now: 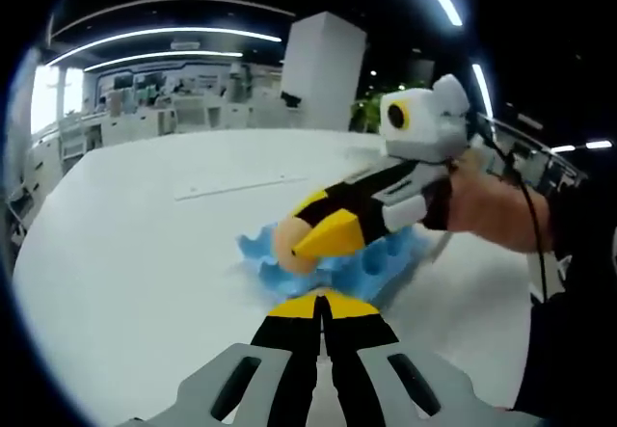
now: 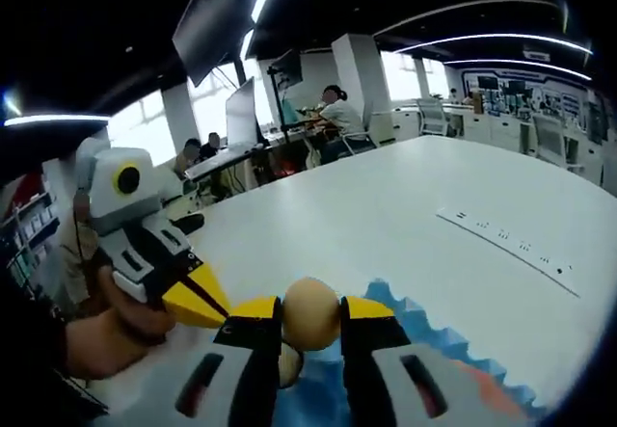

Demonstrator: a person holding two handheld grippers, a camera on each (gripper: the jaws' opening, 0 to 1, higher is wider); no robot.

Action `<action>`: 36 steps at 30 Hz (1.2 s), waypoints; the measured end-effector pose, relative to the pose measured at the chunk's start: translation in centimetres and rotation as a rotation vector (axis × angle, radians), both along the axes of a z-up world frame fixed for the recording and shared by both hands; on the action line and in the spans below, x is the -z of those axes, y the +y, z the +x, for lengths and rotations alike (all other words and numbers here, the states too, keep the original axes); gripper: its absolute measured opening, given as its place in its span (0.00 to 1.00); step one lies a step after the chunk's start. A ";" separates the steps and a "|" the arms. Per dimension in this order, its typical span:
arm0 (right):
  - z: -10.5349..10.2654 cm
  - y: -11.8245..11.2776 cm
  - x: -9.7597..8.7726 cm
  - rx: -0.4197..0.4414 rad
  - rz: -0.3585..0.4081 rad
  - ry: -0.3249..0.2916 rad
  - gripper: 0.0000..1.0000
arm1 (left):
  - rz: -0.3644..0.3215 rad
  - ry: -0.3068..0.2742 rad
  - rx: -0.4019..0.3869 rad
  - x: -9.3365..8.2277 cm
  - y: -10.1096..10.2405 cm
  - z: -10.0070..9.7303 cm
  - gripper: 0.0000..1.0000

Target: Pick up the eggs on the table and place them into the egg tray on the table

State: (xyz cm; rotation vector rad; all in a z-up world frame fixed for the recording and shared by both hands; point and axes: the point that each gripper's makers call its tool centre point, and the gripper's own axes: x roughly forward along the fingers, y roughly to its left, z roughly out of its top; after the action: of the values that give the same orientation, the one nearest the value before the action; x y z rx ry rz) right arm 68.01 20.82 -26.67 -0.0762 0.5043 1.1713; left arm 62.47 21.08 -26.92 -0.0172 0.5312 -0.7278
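right gripper (image 2: 310, 319) clamped on egg (image 2: 310, 313), centre-low of frame, over blue egg tray (image 2: 434, 360) | left gripper (image 1: 325, 304) jaws together, empty, low centre | risk: early release, egg misses cup, rolls onto table (image 1: 145, 253)

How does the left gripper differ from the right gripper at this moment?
The right gripper is shut on an egg; the left gripper holds nothing, with its jaws together. The right gripper is over the blue egg tray; the left gripper is beside the tray, above the white table. Both have yellow tips on black jaws.
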 end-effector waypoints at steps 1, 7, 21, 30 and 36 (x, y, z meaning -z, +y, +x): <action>-0.3 0.0 0.2 0.000 -0.006 -0.006 0.25 | 0.000 0.000 0.000 0.0 0.0 0.0 0.01; -0.8 0.0 1.2 0.007 -0.025 -0.015 0.25 | 0.000 0.002 -0.002 0.1 0.0 0.0 0.01; -0.3 0.0 2.6 0.002 -0.060 -0.030 0.25 | -0.008 0.005 0.008 0.1 0.0 0.0 0.01; -0.2 -0.1 3.0 -0.015 -0.051 -0.038 0.26 | -0.008 0.006 0.013 0.0 -0.1 0.1 0.01; -0.3 -0.2 2.7 -0.033 -0.029 -0.056 0.25 | -0.007 0.008 0.012 0.0 -0.1 0.2 0.01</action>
State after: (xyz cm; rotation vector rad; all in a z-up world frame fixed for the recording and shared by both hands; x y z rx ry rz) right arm 67.71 20.59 -29.37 -0.1420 0.4721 1.1907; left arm 62.63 21.01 -26.96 -0.0238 0.5364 -0.7415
